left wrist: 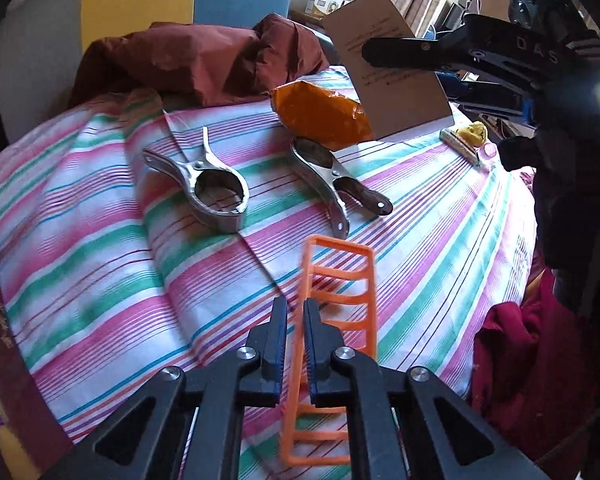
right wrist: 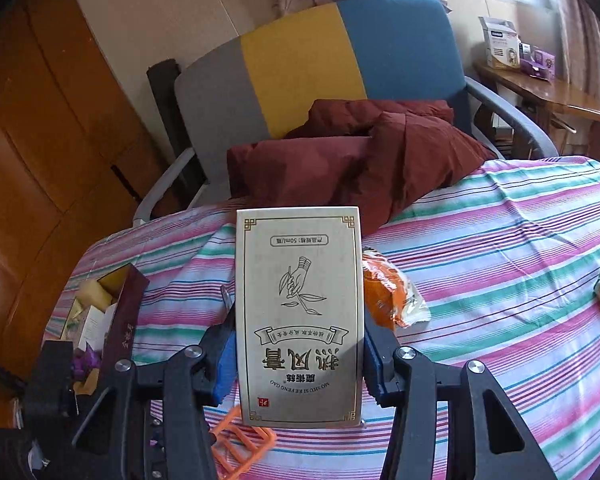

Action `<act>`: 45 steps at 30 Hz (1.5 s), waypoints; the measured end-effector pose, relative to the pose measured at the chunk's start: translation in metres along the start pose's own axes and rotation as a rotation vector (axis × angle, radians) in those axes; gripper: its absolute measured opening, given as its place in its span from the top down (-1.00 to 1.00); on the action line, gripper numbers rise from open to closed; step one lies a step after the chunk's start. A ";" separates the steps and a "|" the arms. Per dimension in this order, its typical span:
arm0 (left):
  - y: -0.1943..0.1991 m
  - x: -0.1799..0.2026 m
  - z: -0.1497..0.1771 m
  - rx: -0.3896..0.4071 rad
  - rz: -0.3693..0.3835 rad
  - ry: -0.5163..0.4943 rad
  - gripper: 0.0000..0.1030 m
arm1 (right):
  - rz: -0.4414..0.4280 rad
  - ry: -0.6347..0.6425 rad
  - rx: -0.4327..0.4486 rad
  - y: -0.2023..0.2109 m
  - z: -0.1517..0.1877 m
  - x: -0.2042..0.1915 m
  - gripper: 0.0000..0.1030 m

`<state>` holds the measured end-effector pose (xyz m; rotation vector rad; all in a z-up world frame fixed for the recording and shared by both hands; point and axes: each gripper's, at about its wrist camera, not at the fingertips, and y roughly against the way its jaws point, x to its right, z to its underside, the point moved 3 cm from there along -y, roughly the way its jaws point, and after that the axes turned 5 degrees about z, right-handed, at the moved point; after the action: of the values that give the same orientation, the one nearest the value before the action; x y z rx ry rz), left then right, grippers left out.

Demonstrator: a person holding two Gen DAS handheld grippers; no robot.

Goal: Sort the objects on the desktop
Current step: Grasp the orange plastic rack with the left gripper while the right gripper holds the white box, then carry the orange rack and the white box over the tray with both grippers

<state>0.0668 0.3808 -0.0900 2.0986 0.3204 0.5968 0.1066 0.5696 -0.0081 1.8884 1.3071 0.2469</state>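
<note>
The left hand-held gripper (left wrist: 296,320) is clamped on one side rail of an orange plastic rack (left wrist: 332,332), which stands tilted above the striped cloth (left wrist: 100,248) covering the worktop. The right hand-held gripper (right wrist: 296,364) is closed on the two long edges of a pale flat box (right wrist: 298,316) printed with a hand-and-sprig drawing, holding it upright clear of the cloth; a corner of the orange rack shows just below it. Beyond the left gripper two metal spring clamps (left wrist: 204,184) (left wrist: 332,184) lie apart on the cloth, with an orange wrapped packet (left wrist: 320,116) just behind the nearer-right one. A dark red garment (right wrist: 360,160) is heaped at the far edge, in front of a chair (right wrist: 312,52) with grey, yellow and blue panels.
</note>
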 end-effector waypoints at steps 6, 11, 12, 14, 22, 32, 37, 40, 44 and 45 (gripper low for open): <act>0.007 -0.008 0.009 -0.005 0.050 0.029 0.43 | 0.003 0.003 -0.019 -0.004 0.006 -0.009 0.00; 0.015 0.001 0.007 0.015 0.113 0.015 -0.01 | 0.004 0.005 -0.033 -0.006 0.010 -0.017 0.00; 0.012 0.006 0.007 0.003 0.110 -0.011 -0.07 | 0.004 0.007 -0.037 -0.008 0.011 -0.018 0.00; 0.008 0.011 0.007 -0.011 0.081 -0.043 -0.07 | 0.008 0.016 -0.041 -0.009 0.012 -0.021 0.00; -0.016 0.016 0.015 -0.063 0.006 -0.088 -0.07 | 0.018 0.015 -0.038 -0.008 0.012 -0.019 0.00; 0.037 -0.016 0.020 0.071 -0.038 -0.018 0.03 | 0.012 0.037 -0.066 -0.015 0.014 -0.026 0.00; 0.092 -0.051 0.026 0.179 -0.108 0.076 0.03 | -0.029 0.052 -0.094 -0.020 0.020 -0.052 0.00; 0.123 -0.079 0.032 0.229 -0.176 0.134 0.03 | -0.069 0.076 -0.117 -0.026 0.023 -0.084 0.00; 0.166 -0.125 0.050 0.292 -0.284 0.231 0.03 | -0.151 0.164 -0.152 -0.036 0.028 -0.150 0.00; 0.176 -0.137 0.057 0.305 -0.311 0.255 0.03 | -0.165 0.185 -0.160 -0.039 0.029 -0.164 0.00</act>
<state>-0.0196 0.1821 -0.0109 2.1976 0.9152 0.6590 0.0234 0.4208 -0.0100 1.6444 1.5116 0.4355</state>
